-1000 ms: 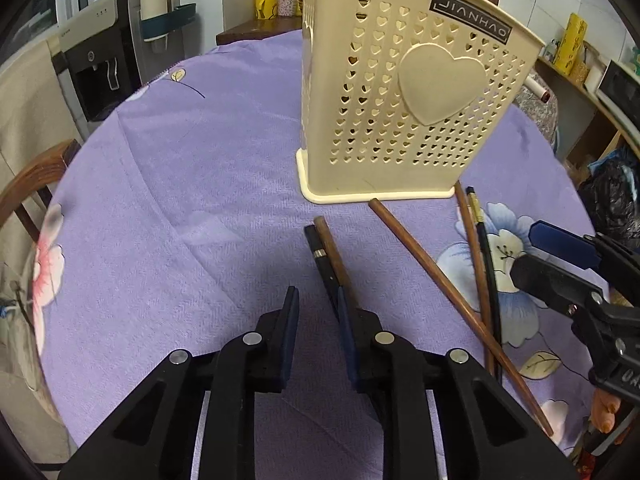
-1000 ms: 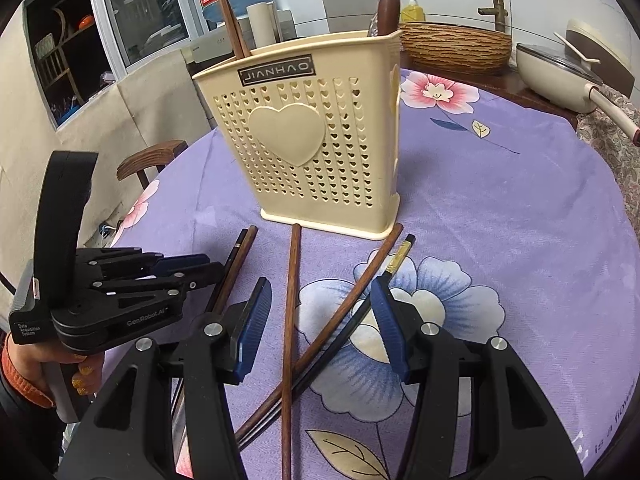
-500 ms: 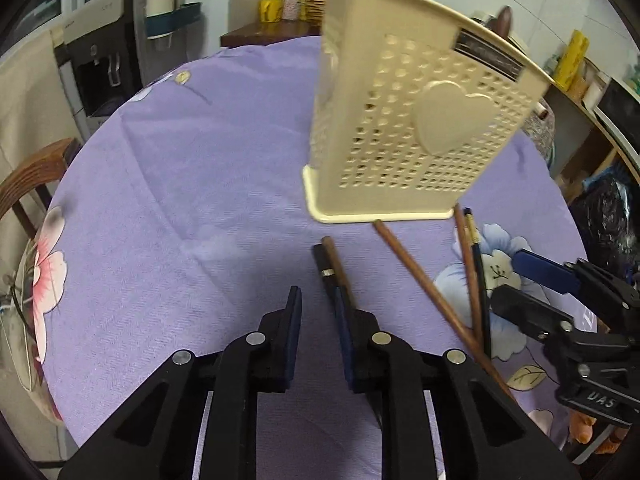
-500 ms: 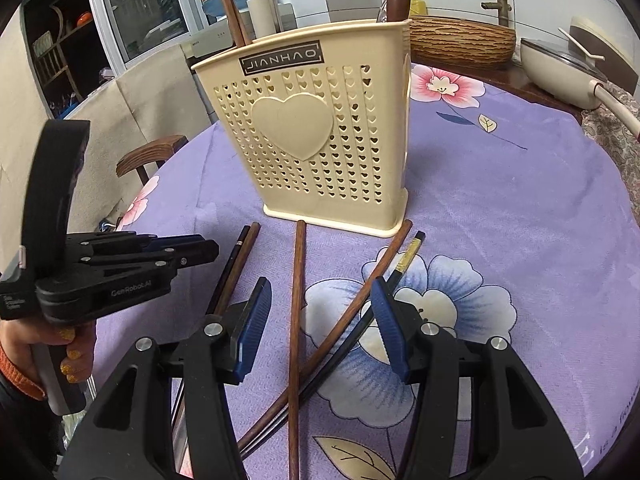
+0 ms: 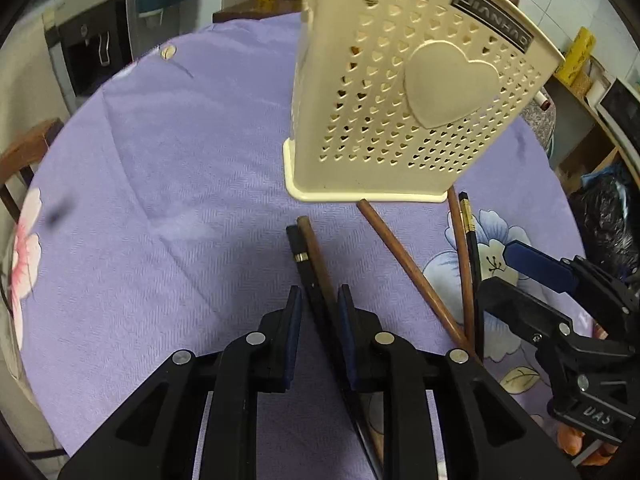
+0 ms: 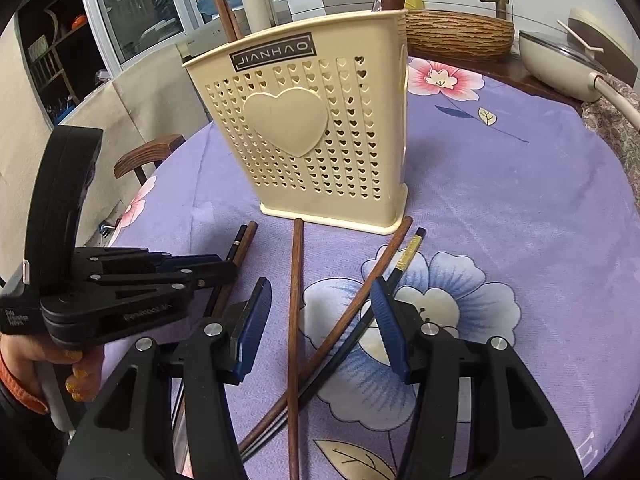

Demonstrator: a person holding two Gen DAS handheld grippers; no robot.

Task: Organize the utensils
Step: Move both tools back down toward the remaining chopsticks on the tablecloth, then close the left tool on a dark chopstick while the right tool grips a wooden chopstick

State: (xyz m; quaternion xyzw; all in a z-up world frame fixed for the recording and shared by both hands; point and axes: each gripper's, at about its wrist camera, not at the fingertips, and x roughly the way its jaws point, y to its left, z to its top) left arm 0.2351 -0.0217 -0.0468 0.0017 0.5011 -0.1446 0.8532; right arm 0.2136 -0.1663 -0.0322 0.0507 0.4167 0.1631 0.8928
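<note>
Jaws of the left gripper (image 5: 318, 312) stand narrowly apart around a pair of chopsticks (image 5: 310, 254), one black with a metal band and one brown, lying side by side on the worktop (image 5: 160, 168); whether the pads press on them cannot be told. A second ago this pair lay outside the jaws, beside the right pad; now it runs between both pads, and the jaws have just been opening a little. Ahead of the jaws stands a cream holder (image 5: 404, 112) with heart-shaped holes, a raised heart and a black label reading JIANHAO.

Jaws of the right gripper (image 6: 320, 316) stand well apart, as before, clamped on nothing. Between them a brown chopstick (image 6: 295, 300) lies pointing at the holder's foot. Two more, a brown one (image 6: 372, 276) and a black gilt-tipped one (image 6: 404, 260), cross under the right pad. Left of these jaws, the left gripper's side carries small white writing too blurred to read.
</note>
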